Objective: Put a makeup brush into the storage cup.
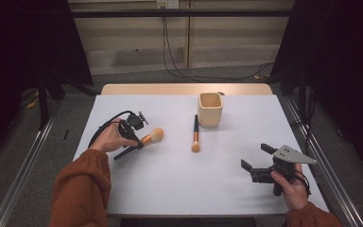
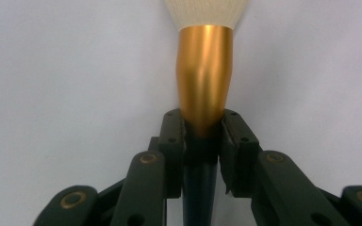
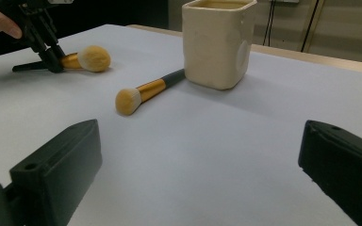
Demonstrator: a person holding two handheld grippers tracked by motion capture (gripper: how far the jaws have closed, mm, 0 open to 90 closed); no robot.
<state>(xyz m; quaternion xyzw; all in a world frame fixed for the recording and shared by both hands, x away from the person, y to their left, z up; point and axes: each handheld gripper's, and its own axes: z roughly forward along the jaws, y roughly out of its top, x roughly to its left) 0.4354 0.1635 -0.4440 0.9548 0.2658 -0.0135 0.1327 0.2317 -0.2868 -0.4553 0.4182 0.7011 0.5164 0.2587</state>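
With the left claw [image 1: 141,141] pinching the round brush [image 2: 203,89] at its gold collar low over the surface [image 1: 179,179], lift it level toward the cup [image 1: 210,109], while the right claw [image 1: 256,158] waits spread.

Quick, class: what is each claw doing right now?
Left claw: closed on the big brush.
Right claw: open, holding nothing.

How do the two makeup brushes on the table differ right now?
The left brush has a big round head and is clamped in the left gripper; the middle brush has a smaller head and lies free. The left brush lies slanted, while the middle one points its handle at the cup. Both have gold collars and black handles.
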